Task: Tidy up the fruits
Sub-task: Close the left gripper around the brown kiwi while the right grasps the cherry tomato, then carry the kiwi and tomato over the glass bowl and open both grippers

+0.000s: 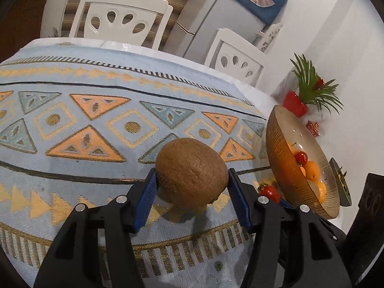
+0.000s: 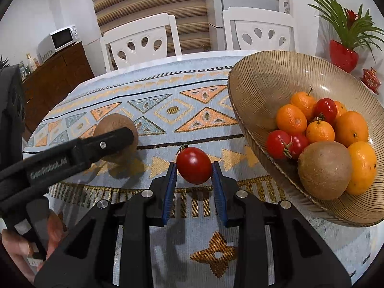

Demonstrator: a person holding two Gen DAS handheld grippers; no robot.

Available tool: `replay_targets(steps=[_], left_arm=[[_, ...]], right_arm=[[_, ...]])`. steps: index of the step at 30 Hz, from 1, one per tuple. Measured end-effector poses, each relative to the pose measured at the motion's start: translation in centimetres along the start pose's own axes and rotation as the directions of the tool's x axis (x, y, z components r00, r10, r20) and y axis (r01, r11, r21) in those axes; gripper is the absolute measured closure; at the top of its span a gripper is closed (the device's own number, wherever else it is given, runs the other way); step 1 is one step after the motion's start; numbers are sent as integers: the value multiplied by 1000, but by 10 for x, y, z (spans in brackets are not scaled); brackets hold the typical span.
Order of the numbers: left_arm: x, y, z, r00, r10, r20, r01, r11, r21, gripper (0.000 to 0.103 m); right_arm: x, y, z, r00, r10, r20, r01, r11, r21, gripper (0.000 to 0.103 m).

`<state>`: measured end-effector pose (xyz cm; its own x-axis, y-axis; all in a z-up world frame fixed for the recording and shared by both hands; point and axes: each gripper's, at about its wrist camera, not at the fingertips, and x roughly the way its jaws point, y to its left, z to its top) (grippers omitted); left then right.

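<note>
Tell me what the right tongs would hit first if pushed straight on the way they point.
With the cherry tomato clamped in the right tongs, the patterned tablecloth looks like the first contact, left of the fruit bowl; depth is uncertain.

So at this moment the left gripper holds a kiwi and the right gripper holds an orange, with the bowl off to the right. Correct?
One thing is off: the right gripper holds a red tomato, not an orange, as the right wrist view shows. The oranges lie in the bowl. The left gripper does hold a kiwi.
</note>
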<state>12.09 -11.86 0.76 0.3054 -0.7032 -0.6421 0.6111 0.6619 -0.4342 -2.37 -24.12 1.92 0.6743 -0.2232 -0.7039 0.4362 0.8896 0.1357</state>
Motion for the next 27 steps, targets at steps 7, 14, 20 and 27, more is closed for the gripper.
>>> replay_targets(steps=[7,14,20,27], left_arm=[[-6,-8,-1,999,33,39,-34,999,36,47],[-20,-18,-2,993,62,100,-70,994,81,47],[-58,-39,2,990,11,144,-23,996,84,47],[-95,-98,20,980,-54,190,22,986,166,47]], right_arm=[[-8,2,0,999,28,36,-28,999,-16,72],[-12,2,1,997,36,63,-35,999,-12,72],[-32,0,-8,993,90,83,-91,996,6,72],[-94,-18,-18,981,102,163,-102,995,-11,72]])
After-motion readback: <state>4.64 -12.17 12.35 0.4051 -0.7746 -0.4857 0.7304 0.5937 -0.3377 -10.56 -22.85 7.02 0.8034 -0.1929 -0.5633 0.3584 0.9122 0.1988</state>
